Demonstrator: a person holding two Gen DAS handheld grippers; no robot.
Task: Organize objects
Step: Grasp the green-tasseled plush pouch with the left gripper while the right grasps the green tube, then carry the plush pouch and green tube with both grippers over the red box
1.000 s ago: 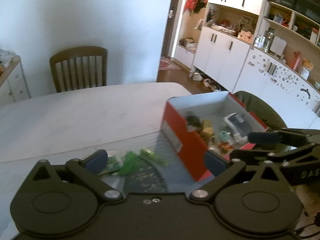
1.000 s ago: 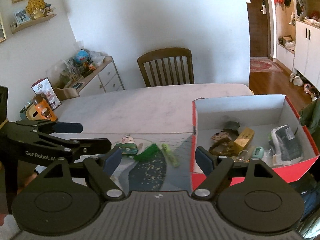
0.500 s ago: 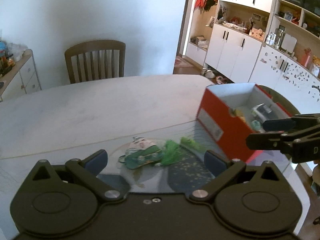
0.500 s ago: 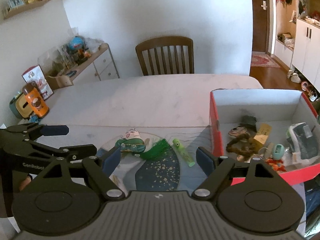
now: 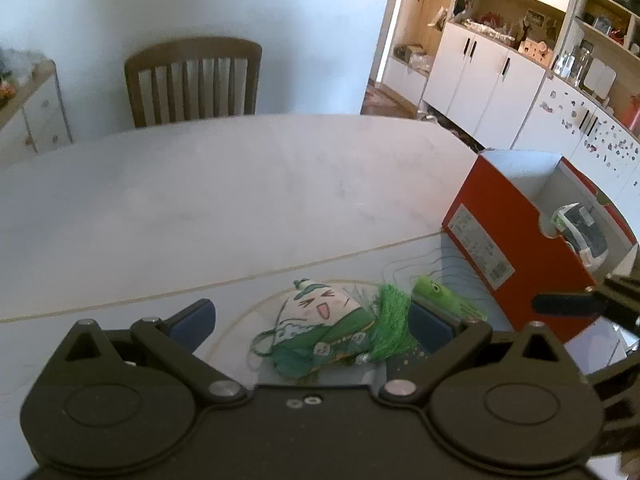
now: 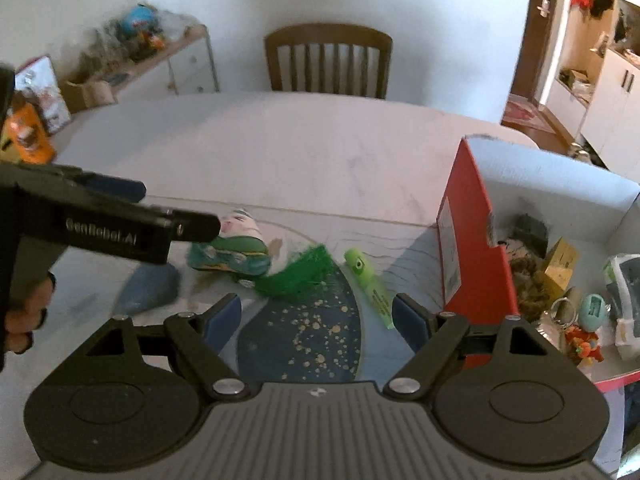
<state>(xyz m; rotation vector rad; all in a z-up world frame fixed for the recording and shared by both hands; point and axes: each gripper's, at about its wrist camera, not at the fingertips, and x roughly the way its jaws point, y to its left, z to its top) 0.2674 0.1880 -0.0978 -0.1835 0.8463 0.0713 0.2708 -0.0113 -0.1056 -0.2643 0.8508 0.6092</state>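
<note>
The dumpling-shaped charm (image 5: 320, 320) with its green tassel (image 5: 390, 330) is seen lying on the table (image 5: 240, 200) between the spread fingers of the left gripper (image 5: 312, 320), apparently lined up for a pinch, though nothing is touched yet. A green tube (image 6: 370, 284) lies just right of it, ahead of the right gripper (image 6: 316, 316), which is held wide and empty. The red box (image 6: 472, 240), already part-filled, is probably the destination.

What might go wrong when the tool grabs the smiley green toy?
1. The left tool is open around the green smiling plush charm; its green tassel may snag on a pad.
2. Closing may bump the green tube lying beside the tassel.
3. The red cardboard box is already crowded.
</note>
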